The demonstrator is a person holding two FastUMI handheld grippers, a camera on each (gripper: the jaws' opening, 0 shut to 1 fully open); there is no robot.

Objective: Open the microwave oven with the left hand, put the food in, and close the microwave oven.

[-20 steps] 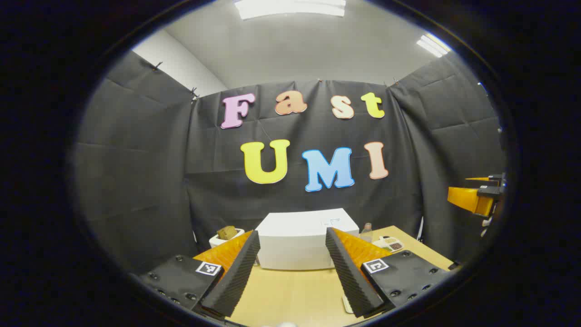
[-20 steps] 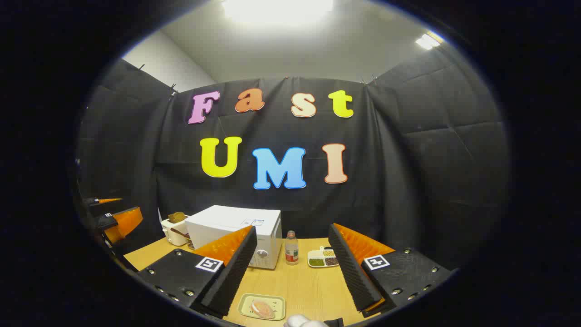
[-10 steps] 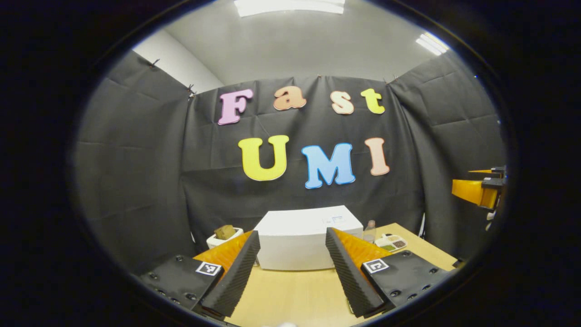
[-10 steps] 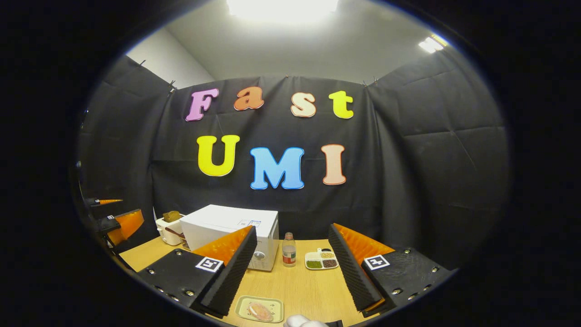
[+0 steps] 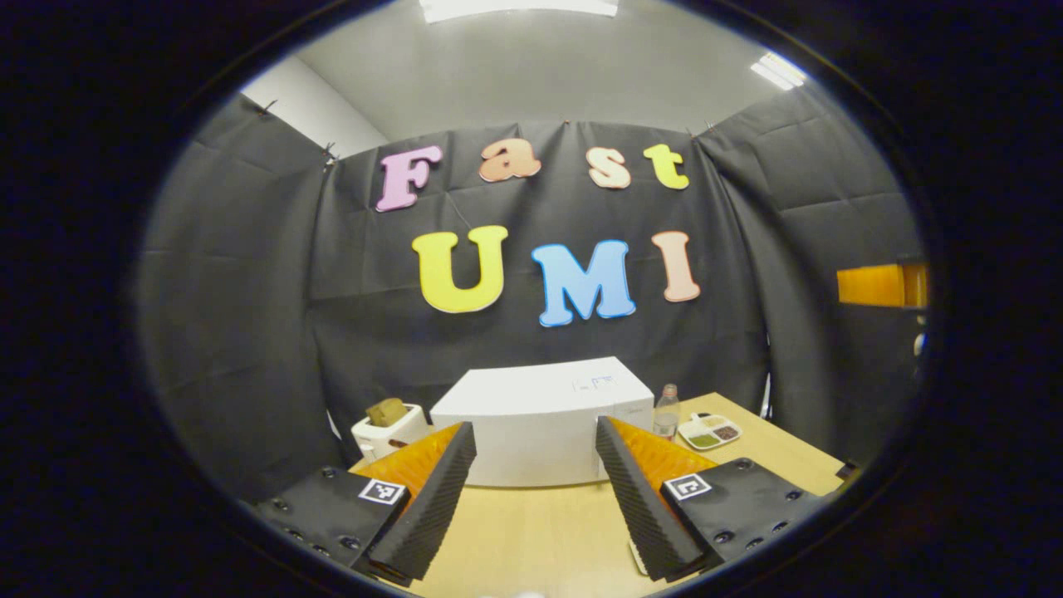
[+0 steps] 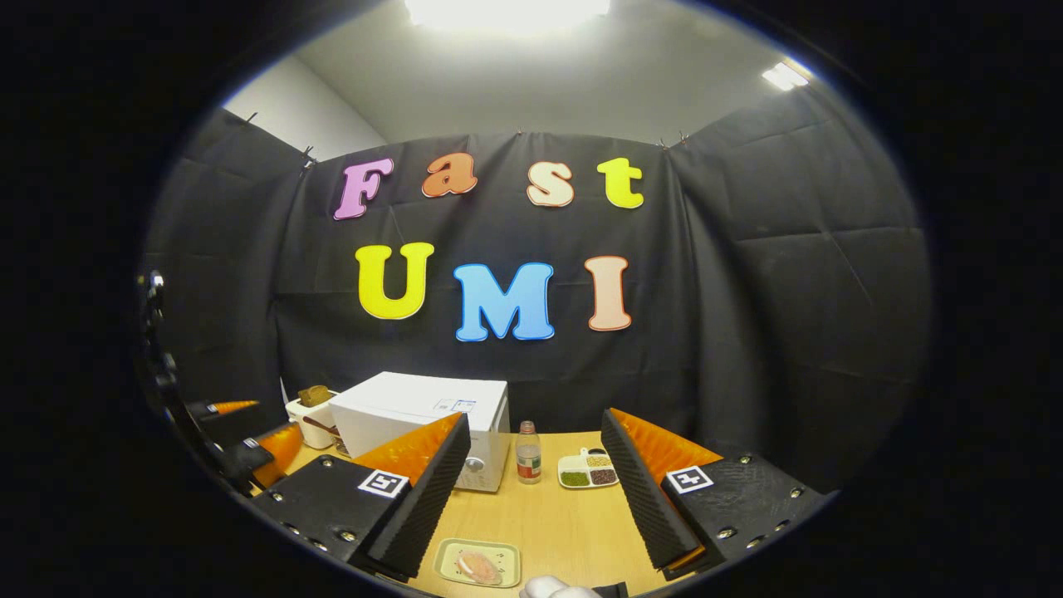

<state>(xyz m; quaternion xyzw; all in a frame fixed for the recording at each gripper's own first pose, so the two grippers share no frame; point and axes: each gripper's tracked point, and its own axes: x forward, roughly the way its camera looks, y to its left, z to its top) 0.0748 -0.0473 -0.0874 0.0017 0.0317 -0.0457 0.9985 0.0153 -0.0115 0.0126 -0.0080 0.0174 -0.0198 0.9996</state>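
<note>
Left gripper: fingers spread wide, nothing between them, held above the wooden table. The white microwave oven stands straight ahead of it, framed in the gap between the two fingers, door closed. Ahead-left of the fingers, beside the microwave, a white toaster with a brown slice in its slot. Ahead-right, a small clear bottle and a divided dish of beans.

Right gripper: fingers also wide apart, empty. Below and between its fingers, close to the camera, lies the food on a pale green rectangular tray, resting on the table. From this gripper the microwave sits ahead and to the left, partly behind its left finger; bottle and bean dish stand ahead between the fingers. The left gripper shows at the far left edge of the right gripper view.
</note>
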